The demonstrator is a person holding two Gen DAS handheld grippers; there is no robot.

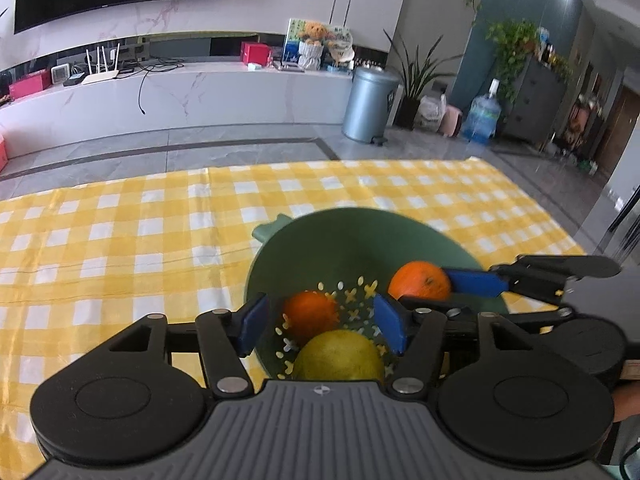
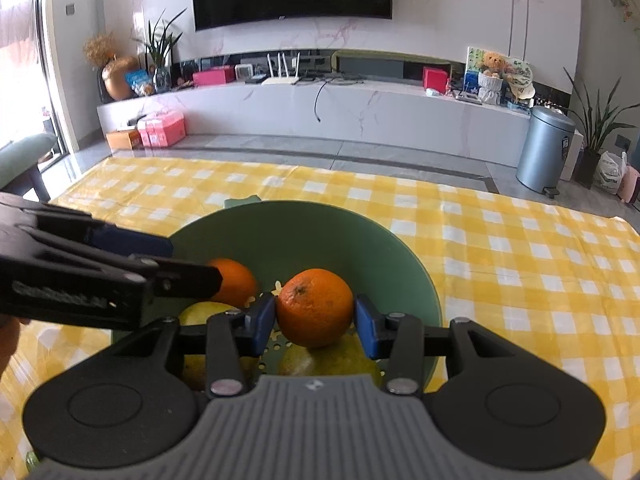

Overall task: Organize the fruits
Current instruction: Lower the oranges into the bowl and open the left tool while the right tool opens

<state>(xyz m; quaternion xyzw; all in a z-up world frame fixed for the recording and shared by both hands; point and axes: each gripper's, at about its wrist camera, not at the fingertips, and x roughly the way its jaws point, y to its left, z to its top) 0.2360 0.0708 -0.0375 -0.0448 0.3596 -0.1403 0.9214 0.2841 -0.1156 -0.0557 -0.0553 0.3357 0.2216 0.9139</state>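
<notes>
Up close, the right gripper [image 2: 315, 320] holds an orange [image 2: 315, 307] between its blue pads, just over the inside of the green colander bowl [image 2: 304, 232] on the yellow checked desk [image 2: 520, 264]. A second orange [image 1: 310, 314] lies on the bowl's perforated floor beside a yellow-green fruit [image 1: 338, 356]. The left gripper [image 1: 320, 322] hangs over the bowl with its fingers spread wide around nothing, the second orange showing between them. From the left wrist view, the held orange [image 1: 419, 286] sits at the bowl's right side, pinched by the right gripper [image 1: 422, 294].
</notes>
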